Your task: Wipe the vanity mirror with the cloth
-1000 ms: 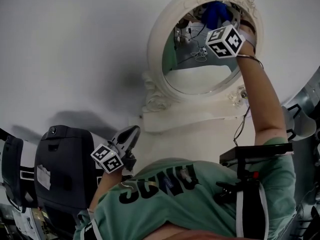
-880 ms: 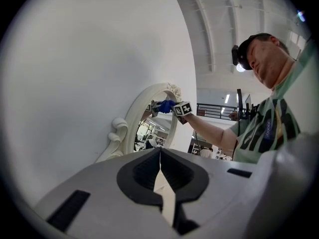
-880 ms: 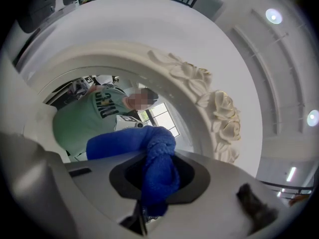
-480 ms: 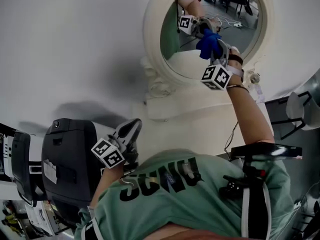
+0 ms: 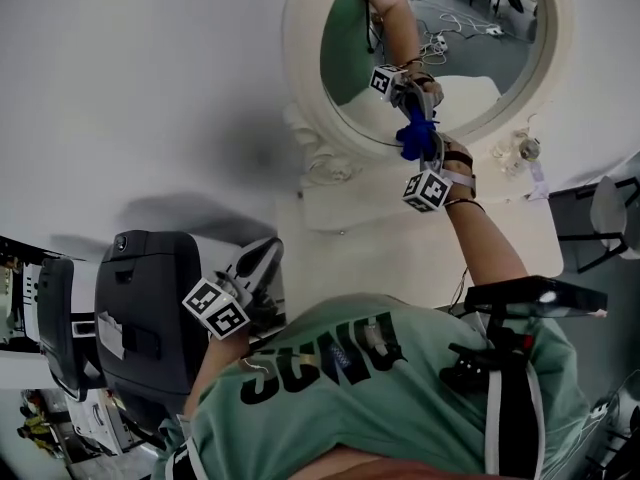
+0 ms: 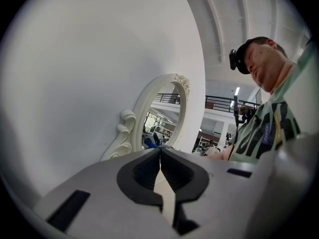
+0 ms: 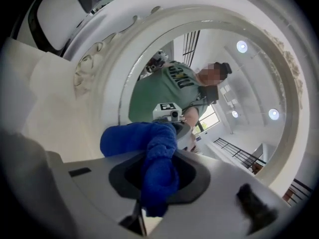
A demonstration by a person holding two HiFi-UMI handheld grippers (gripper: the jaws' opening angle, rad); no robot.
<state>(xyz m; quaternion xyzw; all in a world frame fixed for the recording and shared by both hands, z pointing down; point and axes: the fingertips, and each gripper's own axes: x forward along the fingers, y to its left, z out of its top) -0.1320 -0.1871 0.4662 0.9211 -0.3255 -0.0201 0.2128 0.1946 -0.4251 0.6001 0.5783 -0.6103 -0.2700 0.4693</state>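
— Cloth – where's it at?
— Clamped in my right gripper. Blue wad bunched btwn both jaws, bulging out past the tips. Its front is pressed on the mirror glass, low down near the bottom rim, meeting its own reflection.
— Mirror itself?
— Oval, w/ a white carved frame, up against the white wall, above a white surface. My right arm's stretched out to it.
— Other side?
— My left gripper has its jaws clenched tip to tip, nothing btwn them. It's held low by my green shirt, well apart from the mirror, tips aimed roughly twd it. Black machine sits just beside it, on my left.
— Anything else by the glass?
— Small shiny bit at the frame's lower right. Too small to tell what it is.
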